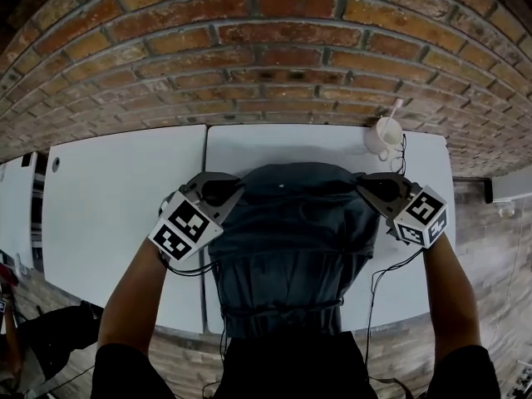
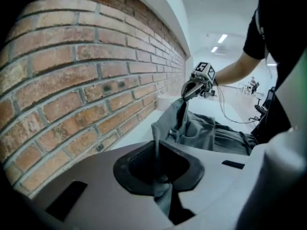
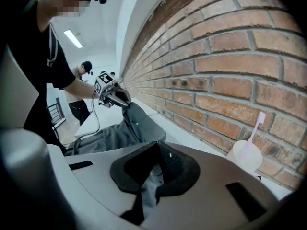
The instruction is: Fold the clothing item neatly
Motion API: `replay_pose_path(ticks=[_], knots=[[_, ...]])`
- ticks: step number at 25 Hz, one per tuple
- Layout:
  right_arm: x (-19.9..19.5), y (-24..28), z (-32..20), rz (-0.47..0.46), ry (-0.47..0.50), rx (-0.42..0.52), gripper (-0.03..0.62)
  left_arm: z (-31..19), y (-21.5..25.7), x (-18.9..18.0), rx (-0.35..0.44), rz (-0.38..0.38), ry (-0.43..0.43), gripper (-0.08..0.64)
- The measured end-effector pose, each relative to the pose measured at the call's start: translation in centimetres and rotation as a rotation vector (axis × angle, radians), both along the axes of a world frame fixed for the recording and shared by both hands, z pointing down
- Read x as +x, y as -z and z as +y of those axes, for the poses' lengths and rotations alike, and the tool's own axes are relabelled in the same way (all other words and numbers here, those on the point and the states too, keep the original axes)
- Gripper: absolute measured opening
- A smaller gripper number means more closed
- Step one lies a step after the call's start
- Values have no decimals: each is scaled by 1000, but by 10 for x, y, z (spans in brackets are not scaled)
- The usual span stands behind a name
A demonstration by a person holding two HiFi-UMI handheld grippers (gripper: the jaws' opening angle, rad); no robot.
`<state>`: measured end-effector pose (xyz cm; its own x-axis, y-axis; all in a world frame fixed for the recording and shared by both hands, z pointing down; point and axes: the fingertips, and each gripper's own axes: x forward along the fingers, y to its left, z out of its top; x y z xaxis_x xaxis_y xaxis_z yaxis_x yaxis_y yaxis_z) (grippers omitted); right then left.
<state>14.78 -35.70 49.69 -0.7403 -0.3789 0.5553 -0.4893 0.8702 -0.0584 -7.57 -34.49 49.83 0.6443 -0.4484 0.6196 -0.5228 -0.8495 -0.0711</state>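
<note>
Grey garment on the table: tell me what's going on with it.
A person holds a pair of tongs in each hand. The left tongs and the right tongs are each shut on a top corner of the grey garment, holding that edge stretched between them above the white table. The rest of the cloth drapes down toward the person. No neat fold shows yet.

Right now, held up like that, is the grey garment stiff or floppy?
Probably floppy: the grey garment sags and wrinkles between the left gripper and right gripper. Likely light, since thin pinches of cloth carry it. Its lower part lies on the table, so it may drag.
</note>
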Motion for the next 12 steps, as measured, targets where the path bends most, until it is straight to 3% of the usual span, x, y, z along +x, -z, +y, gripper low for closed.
replay_pose_path(ticks=[4, 7, 10, 12], knots=[[-4, 3, 41, 10, 95, -40, 14, 54, 2, 14, -7, 3, -87, 18], [-1, -13, 74, 71, 169, -117, 14, 93, -21, 15, -30, -74, -184, 18], [13, -48, 99, 195, 202, -204, 15, 128, -65, 3, -151, -184, -252, 21], [23, -74, 109, 259, 185, -274, 15, 143, -91, -7, -248, -216, -250, 65]])
